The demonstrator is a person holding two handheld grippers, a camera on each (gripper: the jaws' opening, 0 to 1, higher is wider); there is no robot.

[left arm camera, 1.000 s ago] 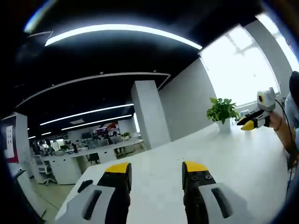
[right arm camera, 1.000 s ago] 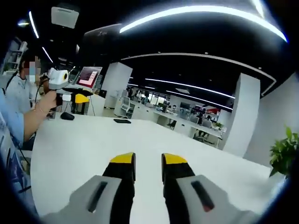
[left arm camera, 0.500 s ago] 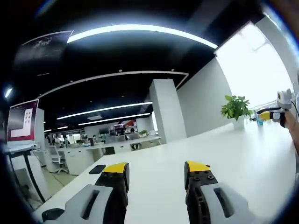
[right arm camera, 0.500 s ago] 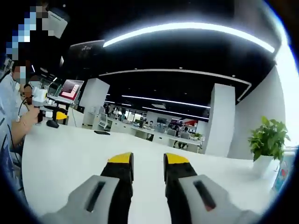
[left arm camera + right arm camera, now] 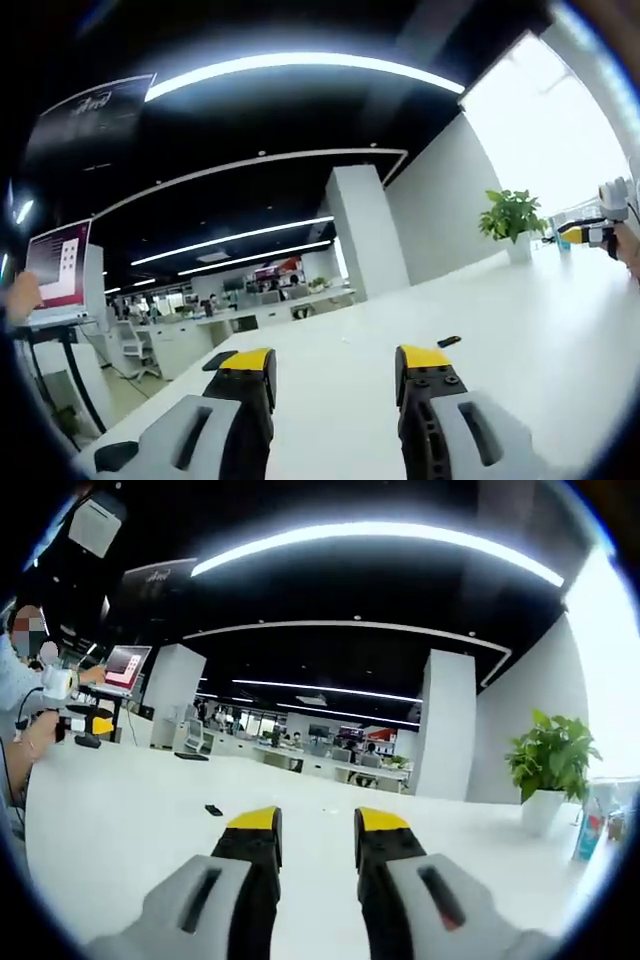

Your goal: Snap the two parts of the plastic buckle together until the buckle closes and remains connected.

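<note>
Left gripper view: the left hand-held gripper [image 5: 332, 362] rises from the lower edge with its two yellow-tipped black jaws set well apart and nothing between them, poised above a broad white table [image 5: 520, 320]. A small dark object [image 5: 449, 342], lying on the table ahead and slightly right of the right jaw, may be a part of the plastic buckle, but it is too small to identify with certainty. A second dark flat item [image 5: 219, 359] lies near the table's left edge, just beyond the left jaw. At the far right the other hand-held gripper [image 5: 585, 233] enters, held in a person's hand; whether its jaws are parted cannot be told from this view. A potted plant [image 5: 513, 222] stands at the far end of the table before a bright window, and a laptop [image 5: 57, 270] on a stand sits at the left. Right gripper view: the right hand-held gripper [image 5: 317, 821] shows its jaws parted by a moderate gap, empty, above the same table [image 5: 110, 810]. A small dark object [image 5: 213, 810], again too small to name firmly, lies on the table just left of the left jaw. The left gripper [image 5: 82, 723] appears at the far left, gripped by a person's hand [image 5: 40, 728]. The plant [image 5: 546, 765] stands at the right.
</note>
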